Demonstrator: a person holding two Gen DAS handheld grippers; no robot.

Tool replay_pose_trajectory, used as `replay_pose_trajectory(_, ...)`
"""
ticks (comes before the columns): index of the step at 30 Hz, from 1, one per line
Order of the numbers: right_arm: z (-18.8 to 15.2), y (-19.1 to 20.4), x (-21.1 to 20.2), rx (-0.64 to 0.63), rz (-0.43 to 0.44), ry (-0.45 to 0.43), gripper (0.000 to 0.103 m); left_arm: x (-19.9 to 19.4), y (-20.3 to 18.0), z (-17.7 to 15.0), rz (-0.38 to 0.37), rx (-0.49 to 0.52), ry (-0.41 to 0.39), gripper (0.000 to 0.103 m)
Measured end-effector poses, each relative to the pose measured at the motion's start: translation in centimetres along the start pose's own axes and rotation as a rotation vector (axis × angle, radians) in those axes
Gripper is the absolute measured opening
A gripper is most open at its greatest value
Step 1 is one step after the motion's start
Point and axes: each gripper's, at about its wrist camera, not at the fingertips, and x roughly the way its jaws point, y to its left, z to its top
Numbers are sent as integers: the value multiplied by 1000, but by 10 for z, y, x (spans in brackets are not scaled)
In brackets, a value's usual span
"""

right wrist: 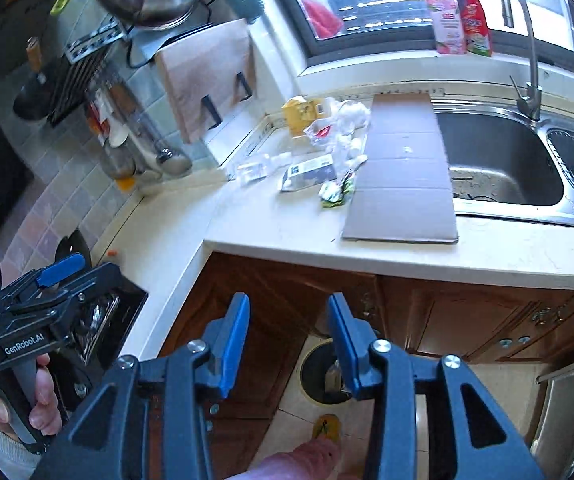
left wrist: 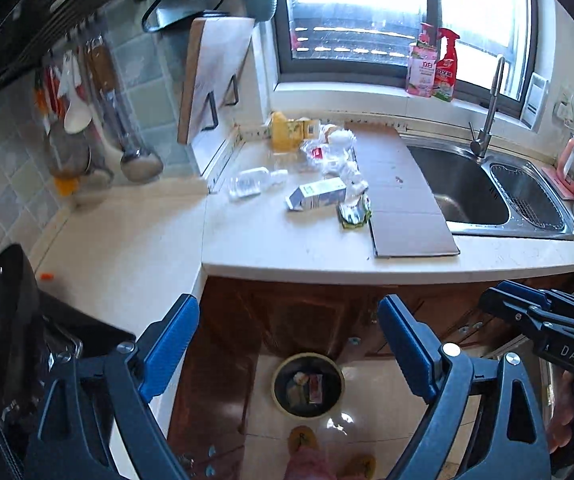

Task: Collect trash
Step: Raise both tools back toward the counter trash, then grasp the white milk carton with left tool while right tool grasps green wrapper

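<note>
I hold both claws out in front of the pale stone desk [left wrist: 271,240], above the floor and well short of the rubbish. My left claw [left wrist: 289,344] is spread wide with nothing between its blue pads; my right claw [right wrist: 289,344] is parted more narrowly and is also empty. The trash lies in a loose heap toward the back of the desk, left of a flat brown cardboard sheet [left wrist: 403,192]: a white and blue carton [left wrist: 315,196] on its side, a clear plastic bottle [left wrist: 253,182] lying just left of it, a crumpled green and white wrapper [left wrist: 354,213] touching the cardboard's edge, a yellow box [left wrist: 285,131] and crumpled clear and white plastic [left wrist: 333,148] behind them. On the tiled floor below, in front of the wooden cabinet, stands a round dark bin [left wrist: 307,386] with a few scraps in it. The steel sink [left wrist: 463,188] lies to the right of the cardboard.
</note>
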Motion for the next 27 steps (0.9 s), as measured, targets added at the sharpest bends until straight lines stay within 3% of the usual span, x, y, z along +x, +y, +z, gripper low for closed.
replay_pose_trajectory(6,21,-21,21,70,-31,-14,41,26,-6,37,-15,83,-25,97)
replay_pose_trajectory(10,41,-37,46,136,-56,-17,41,66,-4,68,-31,145,-10,97)
replay_pose_trajectory(20,91,-72,158,277,-131,34,41,213,-2,140,-136,306,103,97)
replay_pose_trajectory(27,112,-78,224,317,-150,77,41,298,-18,170,-187,411,162,97)
